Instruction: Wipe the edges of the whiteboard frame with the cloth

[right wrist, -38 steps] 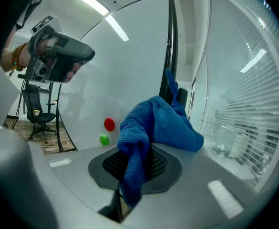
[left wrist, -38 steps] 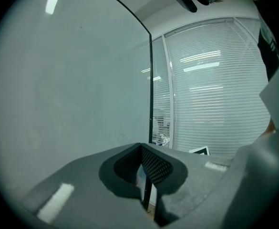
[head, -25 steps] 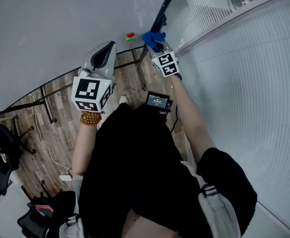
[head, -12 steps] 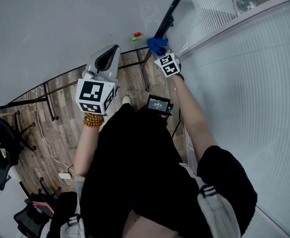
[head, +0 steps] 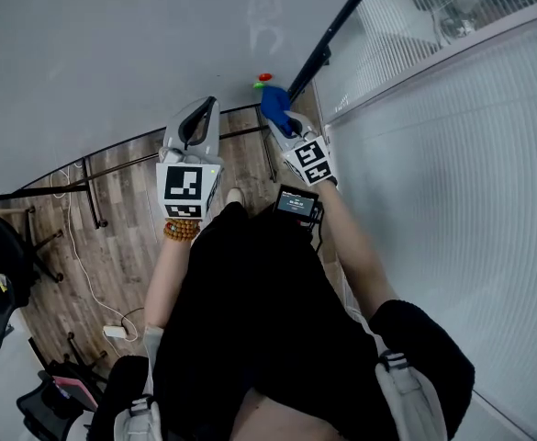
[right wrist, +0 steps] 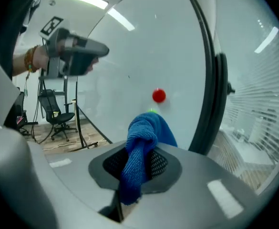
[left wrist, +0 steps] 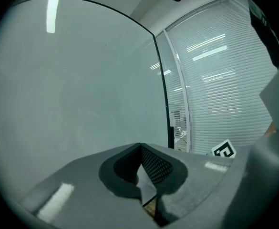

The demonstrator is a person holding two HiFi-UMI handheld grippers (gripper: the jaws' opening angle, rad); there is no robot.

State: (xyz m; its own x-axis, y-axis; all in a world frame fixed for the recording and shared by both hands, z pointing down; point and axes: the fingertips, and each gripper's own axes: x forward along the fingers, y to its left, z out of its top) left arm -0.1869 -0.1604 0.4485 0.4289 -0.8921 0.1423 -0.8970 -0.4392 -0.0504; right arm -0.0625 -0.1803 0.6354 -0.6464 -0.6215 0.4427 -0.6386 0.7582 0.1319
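The whiteboard [head: 112,44] fills the upper left of the head view, and its black frame edge [head: 337,35] runs diagonally at its right side. My right gripper [head: 282,122] is shut on a blue cloth [head: 274,106]. In the right gripper view the cloth [right wrist: 143,142] bunches up out of the jaws, just left of the frame edge [right wrist: 211,80] and in front of the board surface. Whether it touches the board is unclear. My left gripper [head: 202,118] is held before the board, shut and empty [left wrist: 141,161].
A red magnet [right wrist: 159,95] and a green one [head: 259,85] sit on the board near the cloth. White blinds [head: 452,154] stand to the right of the frame. The board's stand legs [head: 89,191], a cable and office chairs [head: 6,255] are on the wooden floor.
The right gripper has drawn the blue cloth down and left, off the black frame edge. The left gripper stays beside it. The head view has shifted slightly.
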